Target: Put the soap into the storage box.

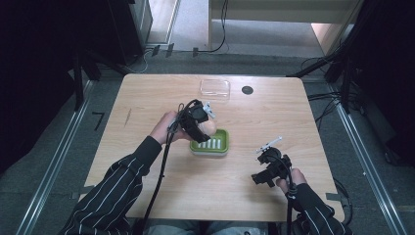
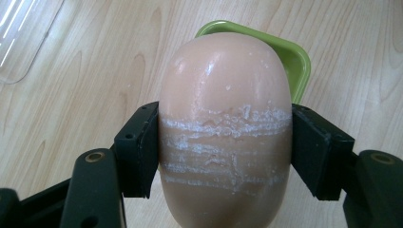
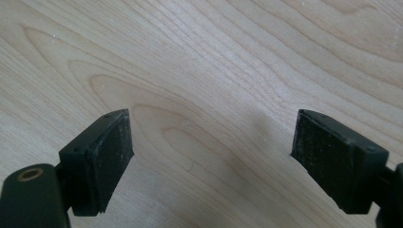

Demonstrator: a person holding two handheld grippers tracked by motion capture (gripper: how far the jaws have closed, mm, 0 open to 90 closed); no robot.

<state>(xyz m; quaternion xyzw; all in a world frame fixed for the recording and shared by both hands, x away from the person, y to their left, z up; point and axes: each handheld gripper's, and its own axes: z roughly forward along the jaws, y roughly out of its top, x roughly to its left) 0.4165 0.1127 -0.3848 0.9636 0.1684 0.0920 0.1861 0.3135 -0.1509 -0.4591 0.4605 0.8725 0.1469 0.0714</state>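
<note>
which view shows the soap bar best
The left gripper view: the soap bar is close up there, clamped by the left tool, with white scrape marks across it. The high view shows a small peach patch above the green dish. The right gripper view shows bare table.

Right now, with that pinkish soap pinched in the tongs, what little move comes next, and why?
Probably lower it. The left tongs are clamped on the soap, which hangs over the near edge of the green dish, so easing it down and slightly forward should seat it.
</note>
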